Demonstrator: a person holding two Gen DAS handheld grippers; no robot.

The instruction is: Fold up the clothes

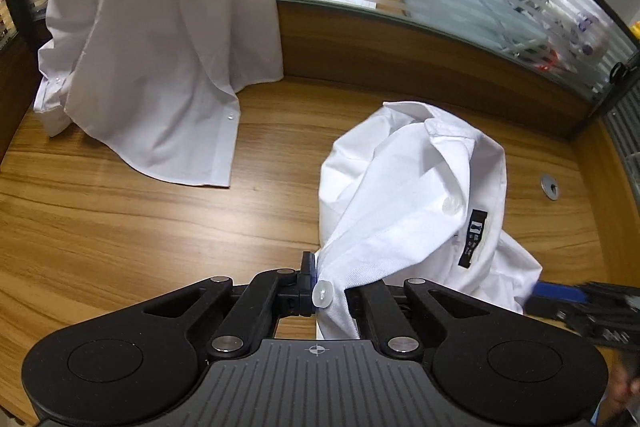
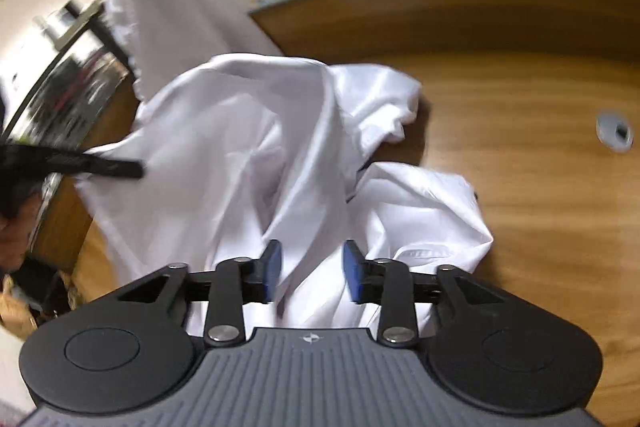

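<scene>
Your left gripper (image 1: 320, 291) pinches the buttoned edge of the crumpled white cotton shirt (image 1: 416, 187), lifting it off the wood-grain desk (image 1: 120, 219) to find its shape; your right gripper (image 2: 312, 271) hovers agape over the folds (view blurred).

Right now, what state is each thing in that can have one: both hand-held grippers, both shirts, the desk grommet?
Left hand-held gripper: shut on the bunched shirt's buttoned edge.
Right hand-held gripper: open, blue pads apart over the cloth, not gripping.
Bunched shirt: crumpled, unfolded, partly lifted off the desk, collar label showing.
Hanging shirt: draped from above, hem resting on the desk, unfolded.
Desk grommet: seated in the desktop, nothing through it.
</scene>
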